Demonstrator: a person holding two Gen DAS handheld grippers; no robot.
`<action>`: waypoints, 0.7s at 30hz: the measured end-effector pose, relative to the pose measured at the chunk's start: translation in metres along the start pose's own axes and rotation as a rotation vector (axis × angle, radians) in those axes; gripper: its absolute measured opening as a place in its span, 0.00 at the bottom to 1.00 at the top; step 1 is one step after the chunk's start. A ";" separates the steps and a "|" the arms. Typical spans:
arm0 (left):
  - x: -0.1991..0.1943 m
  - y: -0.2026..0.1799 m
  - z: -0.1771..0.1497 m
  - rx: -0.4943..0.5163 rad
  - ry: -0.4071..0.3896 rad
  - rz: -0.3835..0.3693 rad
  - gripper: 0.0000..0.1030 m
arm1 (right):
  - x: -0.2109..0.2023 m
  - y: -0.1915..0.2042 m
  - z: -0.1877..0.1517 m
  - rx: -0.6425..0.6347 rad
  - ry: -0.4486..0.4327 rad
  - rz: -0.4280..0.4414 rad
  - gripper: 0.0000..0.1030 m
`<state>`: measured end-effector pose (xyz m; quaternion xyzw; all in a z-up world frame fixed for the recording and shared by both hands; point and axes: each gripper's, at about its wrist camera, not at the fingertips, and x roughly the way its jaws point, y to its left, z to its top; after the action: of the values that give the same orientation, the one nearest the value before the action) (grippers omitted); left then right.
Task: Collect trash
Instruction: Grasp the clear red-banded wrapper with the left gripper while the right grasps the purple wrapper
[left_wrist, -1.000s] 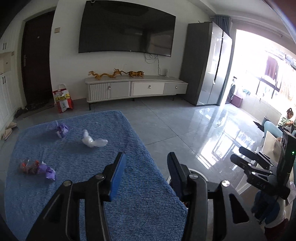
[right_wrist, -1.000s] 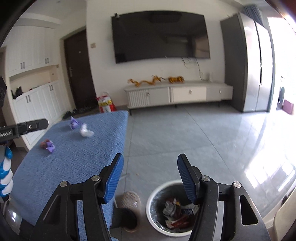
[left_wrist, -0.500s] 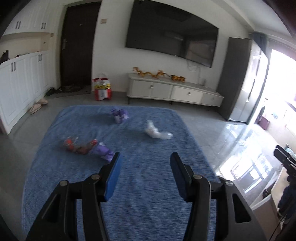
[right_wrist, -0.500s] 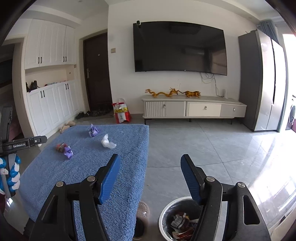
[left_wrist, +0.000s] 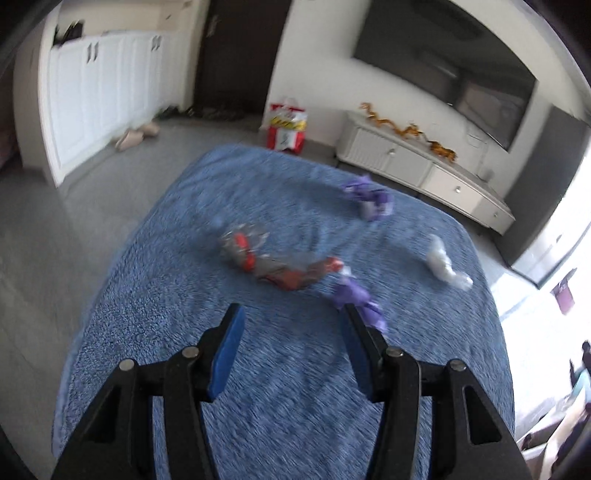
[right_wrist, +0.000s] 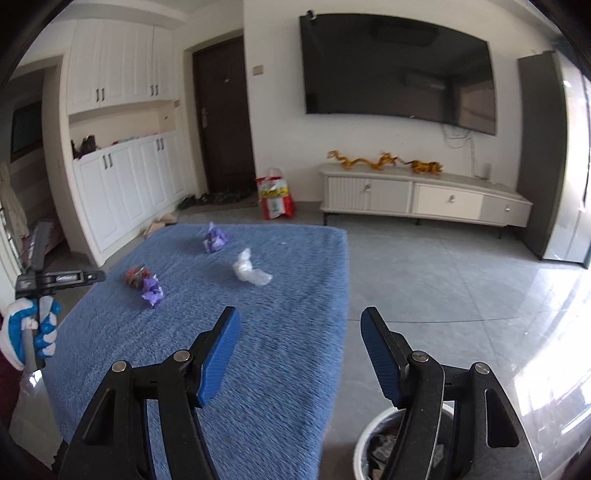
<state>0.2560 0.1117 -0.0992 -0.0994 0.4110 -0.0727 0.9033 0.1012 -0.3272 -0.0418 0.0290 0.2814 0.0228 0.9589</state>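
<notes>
Several pieces of trash lie on a blue cloth-covered table. A red and clear wrapper lies just ahead of my left gripper, which is open and empty above the cloth. A purple wrapper lies by its right finger. Farther off are another purple wrapper and a white plastic scrap. My right gripper is open and empty over the table's right edge. Below it on the floor stands a white trash bin with trash inside. A gloved hand holds the left gripper at the table's left.
Grey tiled floor lies right of the table. A white TV cabinet with gold figures stands against the far wall, with a red bag to its left. White cupboards and slippers line the left side.
The left gripper swung left from the floor side to over the cloth and dropped closer to the red wrapper. The right gripper turned left too, and the bin slid to the lower right corner.
</notes>
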 end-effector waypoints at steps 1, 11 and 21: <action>0.007 0.007 0.003 -0.022 0.010 -0.003 0.50 | 0.009 0.004 0.001 -0.007 0.010 0.009 0.65; 0.068 0.033 0.022 -0.147 0.061 -0.068 0.50 | 0.093 0.043 0.025 -0.074 0.090 0.087 0.65; 0.112 0.019 0.033 -0.092 0.073 -0.034 0.47 | 0.173 0.075 0.048 -0.121 0.135 0.169 0.65</action>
<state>0.3547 0.1105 -0.1638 -0.1452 0.4449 -0.0728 0.8807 0.2703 -0.2438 -0.0899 -0.0068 0.3402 0.1225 0.9323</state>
